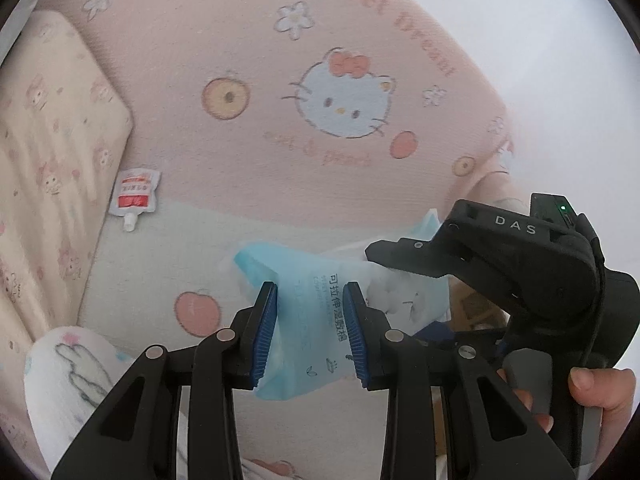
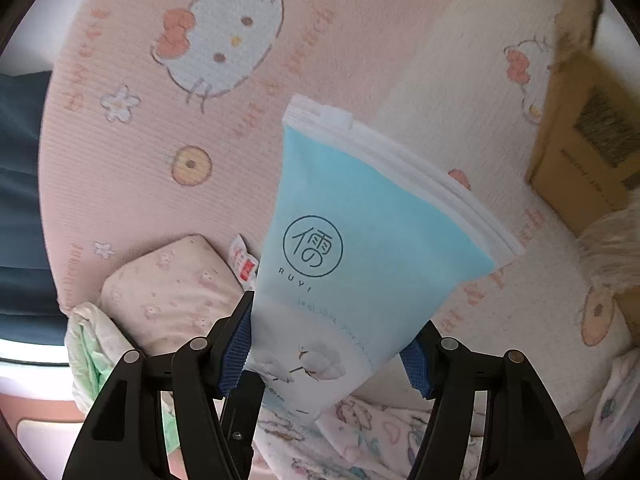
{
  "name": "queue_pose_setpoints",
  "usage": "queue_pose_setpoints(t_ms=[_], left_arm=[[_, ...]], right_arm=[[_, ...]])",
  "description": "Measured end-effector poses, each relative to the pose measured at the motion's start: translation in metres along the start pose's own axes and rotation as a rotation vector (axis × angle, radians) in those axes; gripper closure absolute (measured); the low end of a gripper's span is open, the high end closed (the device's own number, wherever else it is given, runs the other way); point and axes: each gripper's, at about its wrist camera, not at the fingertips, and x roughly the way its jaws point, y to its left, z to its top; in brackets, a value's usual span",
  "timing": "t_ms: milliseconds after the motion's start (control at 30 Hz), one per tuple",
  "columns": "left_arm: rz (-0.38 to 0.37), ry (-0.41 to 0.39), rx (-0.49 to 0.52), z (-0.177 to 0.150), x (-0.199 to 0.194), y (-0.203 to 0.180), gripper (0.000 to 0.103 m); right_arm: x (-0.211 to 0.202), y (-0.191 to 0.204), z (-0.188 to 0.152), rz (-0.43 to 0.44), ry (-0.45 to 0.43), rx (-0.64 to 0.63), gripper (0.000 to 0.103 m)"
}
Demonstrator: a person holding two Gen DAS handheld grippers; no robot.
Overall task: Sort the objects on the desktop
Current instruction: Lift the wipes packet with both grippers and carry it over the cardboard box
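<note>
Both tools are clamped on the same thing: a soft blue-and-white zip pouch point(image 2: 360, 248) of cotton pads, held in the air above a pink cartoon-print mat point(image 1: 224, 40). The left tool point(image 1: 311, 334) has its ribbed blue pads pressed against the two faces of one end of the pouch, jaws at a middling gap. The right tool point(image 2: 328, 356) pinches the printed bottom end in the same way, so that the white zip strip with its slider point(image 2: 338, 117) stands at the far end, ahead of its fingers. From the left tool, the right tool's black body and the hand point(image 1: 600, 400) that carries it sit just to its right. To do this lift well, I judge that both hands should travel together and keep their spacing, since the film is thin, slick and crinkly, and a pull apart could slip it from the pads or strain the seal. The pouch is flat, tapering and only lightly filled, so it will sag between grips. A small red-and-white spout sachet point(image 1: 135, 196) lies ahead and left of the left tool, beside a padded, pale patterned cushion point(image 1: 52, 140). A brown cardboard box point(image 2: 580, 148) sits ahead and right of the right tool, perhaps the destination.
</note>
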Motion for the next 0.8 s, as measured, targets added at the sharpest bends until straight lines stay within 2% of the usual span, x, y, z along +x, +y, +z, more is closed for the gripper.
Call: queue_pose_setpoints(t_ms=[267, 567, 667, 800], left_arm=[[-0.061, -0.001, 0.041, 0.002, -0.012, -0.049, 0.067], [-0.091, -0.002, 0.163, 0.007, -0.014, -0.122, 0.067], [-0.100, 0.003, 0.204, 0.003, -0.013, -0.144, 0.067], [-0.109, 0.010, 0.253, -0.007, -0.009, -0.170, 0.067]], right_arm=[[-0.061, -0.031, 0.009, 0.044, -0.047, 0.011, 0.040], [-0.119, -0.062, 0.022, 0.077, -0.142, 0.050, 0.040], [-0.136, -0.076, 0.025, 0.065, -0.191, 0.107, 0.040], [-0.153, -0.092, 0.026, 0.076, -0.214, 0.128, 0.040]])
